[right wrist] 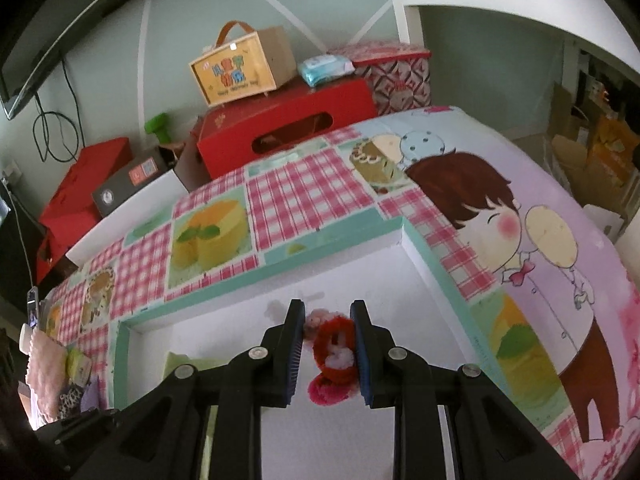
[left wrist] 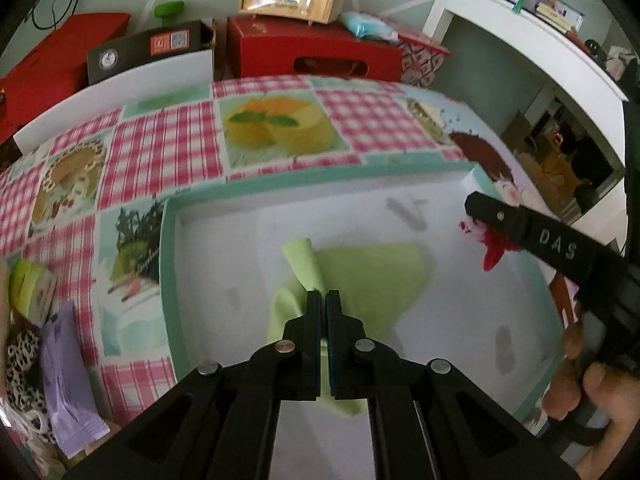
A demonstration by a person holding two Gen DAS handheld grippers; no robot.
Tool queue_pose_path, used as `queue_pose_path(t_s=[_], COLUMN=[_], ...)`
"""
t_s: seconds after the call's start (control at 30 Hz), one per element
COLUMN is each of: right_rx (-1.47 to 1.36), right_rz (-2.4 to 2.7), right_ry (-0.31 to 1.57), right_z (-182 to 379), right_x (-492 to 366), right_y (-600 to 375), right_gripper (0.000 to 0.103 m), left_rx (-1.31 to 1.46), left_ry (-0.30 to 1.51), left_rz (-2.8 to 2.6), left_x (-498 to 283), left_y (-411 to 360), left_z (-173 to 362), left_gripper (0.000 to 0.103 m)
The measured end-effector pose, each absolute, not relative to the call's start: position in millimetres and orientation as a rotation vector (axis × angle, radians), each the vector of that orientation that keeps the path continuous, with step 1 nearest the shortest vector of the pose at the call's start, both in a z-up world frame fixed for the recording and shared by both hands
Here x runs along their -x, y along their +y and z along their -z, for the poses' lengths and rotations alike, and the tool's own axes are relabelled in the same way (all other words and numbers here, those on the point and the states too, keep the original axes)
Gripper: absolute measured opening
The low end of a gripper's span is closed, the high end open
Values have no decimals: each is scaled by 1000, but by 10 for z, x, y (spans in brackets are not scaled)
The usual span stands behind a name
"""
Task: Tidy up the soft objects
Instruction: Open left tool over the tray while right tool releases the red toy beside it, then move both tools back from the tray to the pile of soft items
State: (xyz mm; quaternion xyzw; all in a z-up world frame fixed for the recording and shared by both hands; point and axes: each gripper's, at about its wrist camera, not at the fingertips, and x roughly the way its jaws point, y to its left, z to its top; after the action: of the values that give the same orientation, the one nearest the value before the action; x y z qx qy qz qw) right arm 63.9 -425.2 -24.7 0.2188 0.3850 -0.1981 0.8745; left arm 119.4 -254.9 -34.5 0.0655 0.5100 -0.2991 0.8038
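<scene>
Left wrist view: left of the teal-rimmed box, a purple packet lies on the patterned tablecloth. Over the box's white floor, the left gripper pinches a light green cloth, fingers pressed together on it. Right wrist view: the right gripper holds a red fuzzy hair tie between its pads, over the same box.
</scene>
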Motion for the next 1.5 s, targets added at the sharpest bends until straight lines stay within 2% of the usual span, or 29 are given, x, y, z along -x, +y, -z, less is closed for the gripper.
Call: queue_pose_path(t_s=[0.27,0.33,0.37,0.4,0.43,0.5,0.6,0.67,0.73,0.8,0.9,1.03,1.27,1.4,1.5], right_rx=[-449,-441,-433,-428,-424,-421,-426,-428,-426,-421,-407,-387,-363,-355,-360], right_rz=[429,428,432,435,439,443,461,482,498,502,511,524,535,538,515], right_ry=[867,877,880,880,879,867,850,841,834,838,863,891,901,912,917], right_z=[340,337,327,317,303,252,180,136,94,84,110,136,104,90,60], right_x=[-688,-697,-696,-694,-691,-664,-611,-577,-547,-541,-567,-586,-587,-589,-592], right_y=[-4233,-4218,-4208,-4205,-4202,-4206,-4234,-4253,-4261,-4256,-4236,-4185,-4121,-4082,-4024], right_gripper=[29,35,42,49,50,51,54,58,61,67,75,84,97,98,98], left_rx=[-190,-196,-197,-195,-191,-187,-184,-168,-151,-146,-137,-118,-86,-59,-20], left_ry=[1120,1129,1134,1135,1134,1121,1097,1083,1063,1047,1042,1043,1034,1024,1018], left_rz=[626,626,626,627,628,620,620,610,604,597,587,571,541,534,532], left_x=[-1061,-1037,-1020,-1013,-1002,-977,-949,-969,-993,-1009,-1034,-1062,-1108,-1139,-1171], left_y=[-2506,-2493,-2481,-2475,-2463,-2422,-2350,-2302,-2255,-2223,-2191,-2150,-2052,-1980,-1901], left_z=[356,359,348,336,314,255,163,97,35,-8,-15,2,-20,-51,-95], left_gripper=[3,6,9,19,35,54,55,60,75,80,82,93,93,101,102])
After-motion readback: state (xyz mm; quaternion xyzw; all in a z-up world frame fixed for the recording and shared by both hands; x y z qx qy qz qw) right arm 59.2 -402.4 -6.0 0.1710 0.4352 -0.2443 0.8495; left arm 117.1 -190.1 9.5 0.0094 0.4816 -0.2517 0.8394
